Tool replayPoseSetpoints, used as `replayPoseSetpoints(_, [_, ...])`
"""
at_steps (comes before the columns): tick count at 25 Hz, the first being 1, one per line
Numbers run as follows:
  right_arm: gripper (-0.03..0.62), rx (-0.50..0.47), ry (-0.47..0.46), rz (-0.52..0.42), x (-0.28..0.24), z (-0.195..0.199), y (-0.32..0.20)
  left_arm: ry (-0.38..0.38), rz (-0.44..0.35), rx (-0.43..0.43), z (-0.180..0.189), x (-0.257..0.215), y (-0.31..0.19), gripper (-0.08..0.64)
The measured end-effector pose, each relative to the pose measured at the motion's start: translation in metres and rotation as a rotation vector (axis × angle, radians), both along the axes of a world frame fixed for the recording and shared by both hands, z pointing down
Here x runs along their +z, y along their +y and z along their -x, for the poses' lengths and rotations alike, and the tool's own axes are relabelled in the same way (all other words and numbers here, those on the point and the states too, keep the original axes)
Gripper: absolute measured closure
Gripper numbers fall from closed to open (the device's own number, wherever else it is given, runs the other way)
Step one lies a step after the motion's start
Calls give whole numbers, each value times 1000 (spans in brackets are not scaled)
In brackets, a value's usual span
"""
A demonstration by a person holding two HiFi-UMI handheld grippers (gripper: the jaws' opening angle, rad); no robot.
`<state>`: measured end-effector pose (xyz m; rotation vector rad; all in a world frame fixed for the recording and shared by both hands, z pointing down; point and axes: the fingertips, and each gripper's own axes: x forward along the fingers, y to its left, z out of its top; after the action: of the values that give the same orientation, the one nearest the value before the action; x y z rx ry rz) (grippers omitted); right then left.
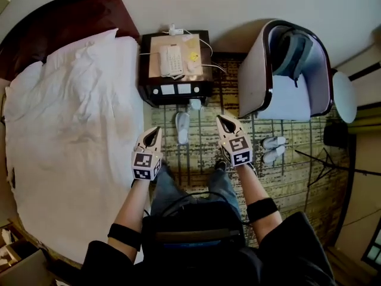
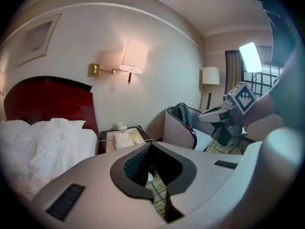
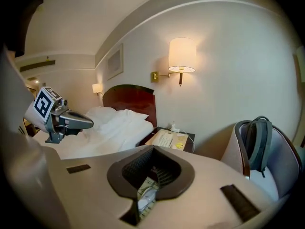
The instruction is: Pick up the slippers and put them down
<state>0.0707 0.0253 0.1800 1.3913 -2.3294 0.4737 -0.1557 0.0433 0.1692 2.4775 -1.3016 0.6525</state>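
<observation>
Left gripper (image 1: 156, 131) and right gripper (image 1: 222, 120) hang above the carpet (image 1: 297, 183), jaws closed on nothing; best opened before descending squarely onto the white slipper (image 1: 182, 127) near the nightstand (image 1: 205, 91).

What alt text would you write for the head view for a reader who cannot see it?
Seen from above, a person holds the left gripper and right gripper, both shut and empty, over a carpet; one white slipper lies between them. A bed is left, a nightstand with phone ahead, an armchair and slipper pair right.
</observation>
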Motion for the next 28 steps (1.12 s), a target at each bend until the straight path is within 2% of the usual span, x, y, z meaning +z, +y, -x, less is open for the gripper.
replayPoseSetpoints(6, [591, 30, -28, -11, -39, -1, 16, 37, -9, -13, 15, -32, 11, 558])
replayPoseSetpoints(12, [591, 28, -18, -25, -46, -6, 25, 71, 25, -40, 22, -38, 14, 558])
replayPoseSetpoints(16, [591, 38, -19, -9, -40, -12, 29, 74, 19, -53, 24, -31, 13, 558])
replayPoseSetpoints(28, [591, 40, -34, 16, -33, -15, 36, 44, 5, -16, 11, -31, 15, 558])
